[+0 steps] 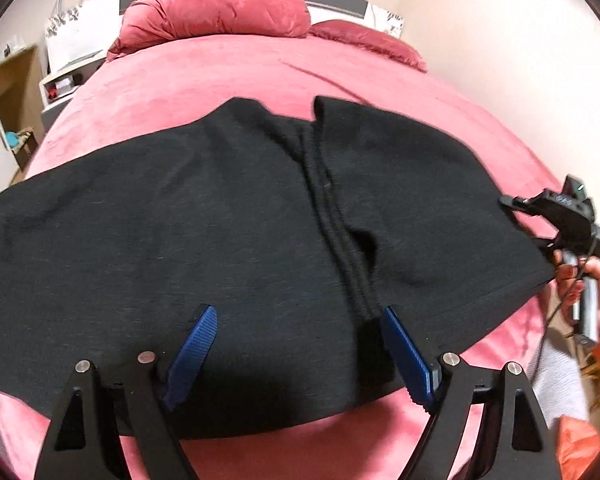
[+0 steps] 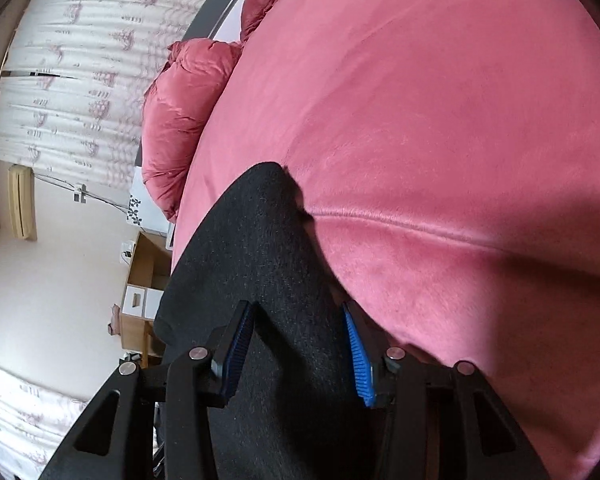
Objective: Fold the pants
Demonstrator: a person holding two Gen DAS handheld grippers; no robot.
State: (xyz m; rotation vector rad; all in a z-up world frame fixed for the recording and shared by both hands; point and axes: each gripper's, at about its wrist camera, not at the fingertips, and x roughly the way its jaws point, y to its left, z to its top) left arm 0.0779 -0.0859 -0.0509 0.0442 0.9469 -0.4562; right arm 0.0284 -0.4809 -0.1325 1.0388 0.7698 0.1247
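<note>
Left wrist view shows the black pants (image 1: 228, 216) spread flat across the pink bed (image 1: 228, 68) — left gripper (image 1: 300, 316) gaping wide over the six o'clock hem, right gripper (image 2: 298, 320) part-open astride the cloth, pads clear.

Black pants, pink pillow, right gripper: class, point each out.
black pants (image 1: 228, 216), left wrist view, flat cloth left of the seam
pink pillow (image 1: 216, 4), left wrist view, its middle
right gripper (image 2: 300, 354), right wrist view, midway between fingertips
</note>
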